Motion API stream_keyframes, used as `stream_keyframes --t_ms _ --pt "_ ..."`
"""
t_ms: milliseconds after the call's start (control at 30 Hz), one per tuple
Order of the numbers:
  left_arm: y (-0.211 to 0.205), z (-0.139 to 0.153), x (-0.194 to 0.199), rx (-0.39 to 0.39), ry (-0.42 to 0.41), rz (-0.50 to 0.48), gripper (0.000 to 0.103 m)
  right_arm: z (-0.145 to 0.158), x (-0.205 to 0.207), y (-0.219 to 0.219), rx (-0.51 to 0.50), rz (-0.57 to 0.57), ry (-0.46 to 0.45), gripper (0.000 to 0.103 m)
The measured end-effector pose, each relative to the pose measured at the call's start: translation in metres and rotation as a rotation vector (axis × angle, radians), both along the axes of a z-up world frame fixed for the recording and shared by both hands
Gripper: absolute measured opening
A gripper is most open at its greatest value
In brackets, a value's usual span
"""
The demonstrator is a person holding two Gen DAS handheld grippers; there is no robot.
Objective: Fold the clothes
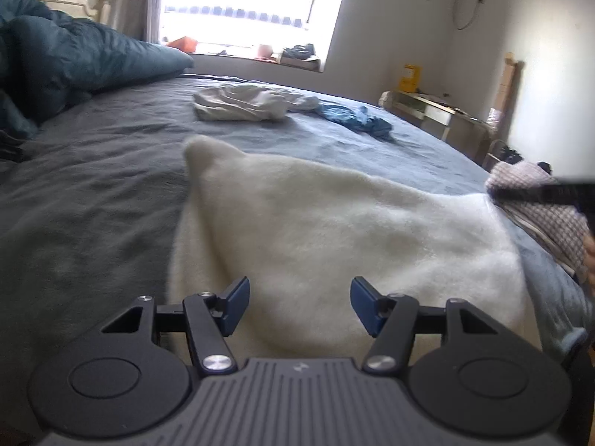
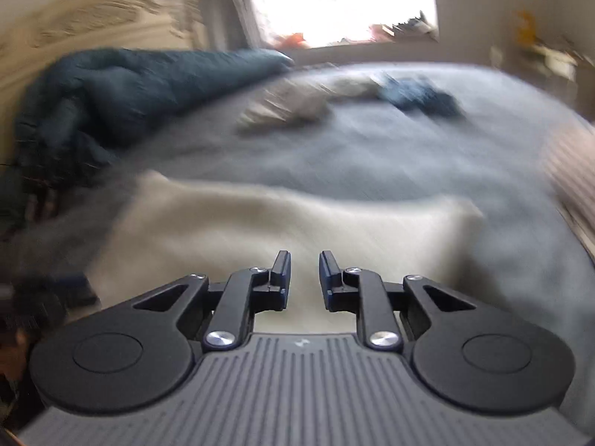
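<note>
Left wrist view shows the left gripper (image 1: 299,304) above the near part of a cream fleece garment (image 1: 316,223), which lies on the grey bed sheet (image 1: 93,193). Its jaws stand well apart and nothing is between the blue pads (image 1: 236,304); the fleece is only below them. One corner of the garment rises to a soft peak at about 11 o'clock from the gripper, and I judge that this part was folded over and set down, which is why the jaws are empty.

At 12 o'clock, farther on the bed, a crumpled white garment (image 1: 245,102) waits, and a blue garment (image 1: 357,119) lies just beside it at 1 o'clock. They look not yet folded, so the task seems far from the end. At 3 o'clock a checked cloth (image 1: 539,204) sits near the bed edge, with a dark bar in front of it; what this bar is I cannot tell. A teal duvet (image 1: 74,55) is pushed aside at 10 o'clock, probably to leave room for folding.

The right wrist view is much blurred. The right gripper (image 2: 305,278) has its jaws a little apart, with a narrow gap and nothing clamped; the fleece lies under it also.
</note>
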State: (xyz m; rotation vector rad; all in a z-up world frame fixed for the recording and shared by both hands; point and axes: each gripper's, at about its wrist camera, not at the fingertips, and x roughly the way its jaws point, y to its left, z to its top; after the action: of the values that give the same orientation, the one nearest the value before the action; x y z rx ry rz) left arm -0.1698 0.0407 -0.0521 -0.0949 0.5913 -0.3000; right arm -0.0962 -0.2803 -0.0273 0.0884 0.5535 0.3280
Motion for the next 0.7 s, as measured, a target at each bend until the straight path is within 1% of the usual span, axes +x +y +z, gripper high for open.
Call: stream_keyframes --t_ms 33,100,200,267,333,367,433,467,567,633,700 --pt "0.003 0.007 -0.004 0.010 -0.008 0.010 0.061 0.007 0.010 0.017 0.004 0.039 -0.021 0.017" --pt "0.012 0.024 -0.014 0.066 -0.047 0.011 0.062 0.010 0.029 0.056 0.004 0.118 -0.042 0.017" --pt "0.028 0.047 -0.021 0.149 -0.094 0.023 0.063 -0.001 0.053 0.113 0.027 0.227 -0.010 0.017" --pt "0.040 0.055 -0.023 0.183 -0.112 0.027 0.065 -0.019 0.064 0.146 0.012 0.264 0.027 0.017" --pt "0.049 0.053 -0.022 0.191 -0.114 0.039 0.065 -0.043 0.064 0.171 -0.018 0.293 0.102 0.017" --pt "0.053 0.047 -0.019 0.182 -0.107 0.046 0.065 -0.055 0.061 0.182 -0.023 0.312 0.147 0.018" --pt "0.059 0.034 -0.014 0.163 -0.092 0.059 0.065 -0.058 0.035 0.190 -0.083 0.354 0.110 0.019" --pt "0.063 0.027 -0.011 0.139 -0.082 0.055 0.065 -0.060 0.021 0.194 -0.113 0.375 0.091 0.019" --pt "0.070 0.007 0.002 0.068 -0.054 0.055 0.064 -0.041 0.010 0.185 -0.126 0.434 0.138 0.019" --pt "0.072 -0.003 0.008 0.045 -0.055 0.066 0.064 -0.023 0.018 0.179 -0.160 0.386 0.107 0.019" --pt "0.075 -0.009 0.011 0.021 -0.062 0.073 0.064 -0.006 0.031 0.176 -0.184 0.338 0.070 0.022"
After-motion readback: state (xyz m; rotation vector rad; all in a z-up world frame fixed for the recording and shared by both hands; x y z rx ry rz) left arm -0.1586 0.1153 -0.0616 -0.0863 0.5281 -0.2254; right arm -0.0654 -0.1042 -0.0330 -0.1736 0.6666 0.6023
